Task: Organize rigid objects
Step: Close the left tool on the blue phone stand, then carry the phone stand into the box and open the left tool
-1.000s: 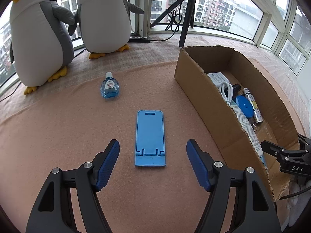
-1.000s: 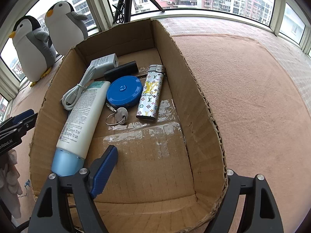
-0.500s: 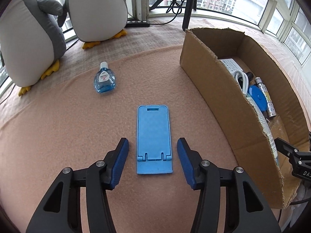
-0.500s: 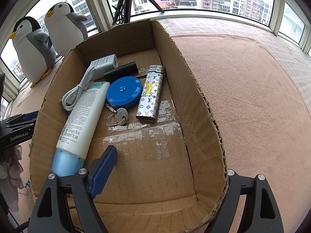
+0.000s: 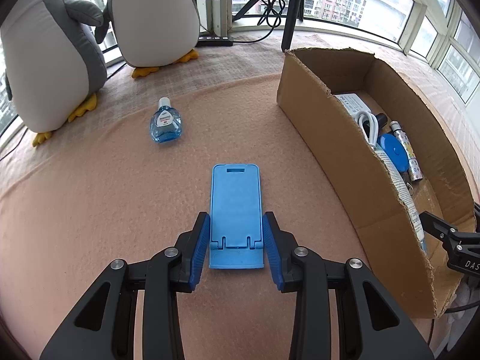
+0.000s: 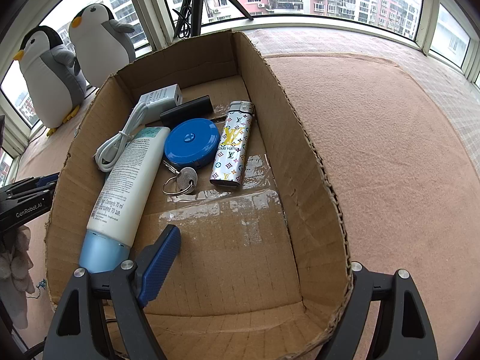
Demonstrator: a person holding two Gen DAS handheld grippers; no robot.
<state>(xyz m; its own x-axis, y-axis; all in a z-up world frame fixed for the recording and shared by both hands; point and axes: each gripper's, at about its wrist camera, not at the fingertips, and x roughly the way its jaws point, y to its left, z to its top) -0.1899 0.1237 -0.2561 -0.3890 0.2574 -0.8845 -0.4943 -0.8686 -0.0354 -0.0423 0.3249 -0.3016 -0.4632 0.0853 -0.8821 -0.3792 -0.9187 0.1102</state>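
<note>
The left tongs [image 5: 237,241] are clamped on the near end of the blue phone stand [image 5: 235,210], one blue pad pressed to each long side; the stand lies flat on the pink blanket [image 5: 105,198], just left of the cardboard box [image 5: 339,162]; farther off on the blanket, a small blue bottle [image 5: 165,124] lies on its own, white cap pointing away, near the feet of two plush penguins [image 5: 153,15].

The right tongs [image 6: 258,267] stand wide apart astride the box's near right corner; the left pad [image 6: 159,265] hangs inside the box over the bare cardboard floor, while the right finger is outside the wall, its pad hidden behind the cardboard; they hold nothing.

Inside the box, a white tube [image 6: 126,186] with a pale blue cap lies along the left wall; beside it sit a round blue tape measure [image 6: 192,142] with a key ring [image 6: 180,181] at its near edge, a patterned lighter [image 6: 232,147], a black stick [image 6: 187,111], and a white charger [image 6: 162,97] with its coiled cable [image 6: 117,147]; a tripod [image 6: 198,0] stands by the window beyond the box.
</note>
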